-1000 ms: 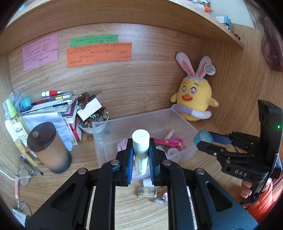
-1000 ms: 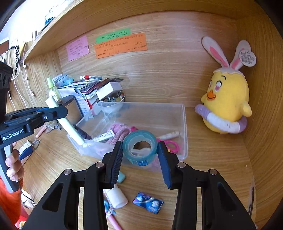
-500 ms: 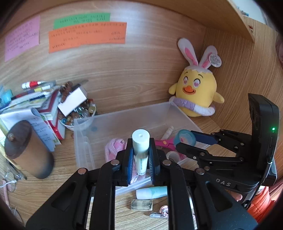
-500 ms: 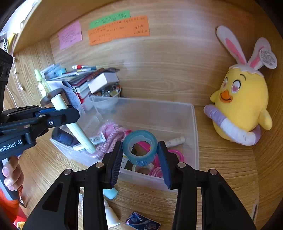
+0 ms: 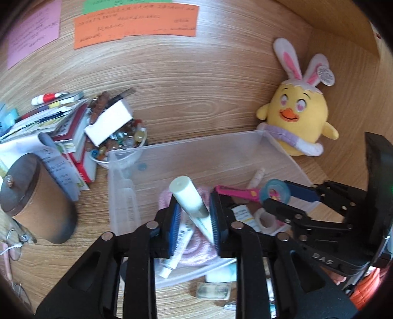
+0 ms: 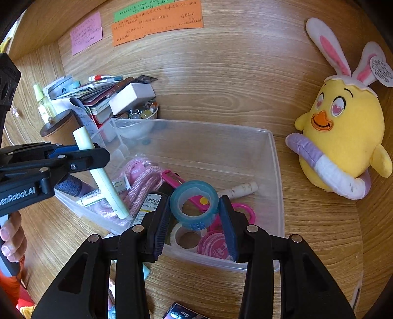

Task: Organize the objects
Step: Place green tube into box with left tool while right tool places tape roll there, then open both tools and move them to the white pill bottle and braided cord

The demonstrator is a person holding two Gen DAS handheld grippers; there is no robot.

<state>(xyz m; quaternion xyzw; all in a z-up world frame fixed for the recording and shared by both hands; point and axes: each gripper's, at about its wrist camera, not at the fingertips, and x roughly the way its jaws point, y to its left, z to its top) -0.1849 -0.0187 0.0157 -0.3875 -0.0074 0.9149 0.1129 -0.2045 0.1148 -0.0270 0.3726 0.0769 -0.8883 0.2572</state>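
Observation:
A clear plastic bin (image 5: 245, 141) (image 6: 275, 171) sits on the wooden desk and holds pink cord (image 6: 145, 176), pink scissors (image 5: 235, 192), tape rolls and small tubes. My left gripper (image 5: 194, 218) (image 6: 81, 154) is over the bin's near side. It stands a little wider than the pale green tube (image 5: 190, 198) (image 6: 98, 169), which leans tilted between the pads with its lower end on the things in the bin. My right gripper (image 6: 195, 216) (image 5: 272, 196) is shut on a blue tape roll (image 6: 194, 203) (image 5: 276, 189) and holds it above the bin.
A yellow chick plush (image 5: 297, 120) (image 6: 341, 144) sits right of the bin. A brown lidded canister (image 5: 36, 196), stacked books (image 5: 68, 132) and a bowl of beads (image 5: 120, 142) stand at the left. Small loose items (image 5: 212, 290) lie in front of the bin. Paper notes (image 6: 157, 22) hang on the back wall.
Both grippers moved forward and down over the bin. The green tube tipped from upright to slanted, its lower end now inside the bin. The left pads look a little wider apart.

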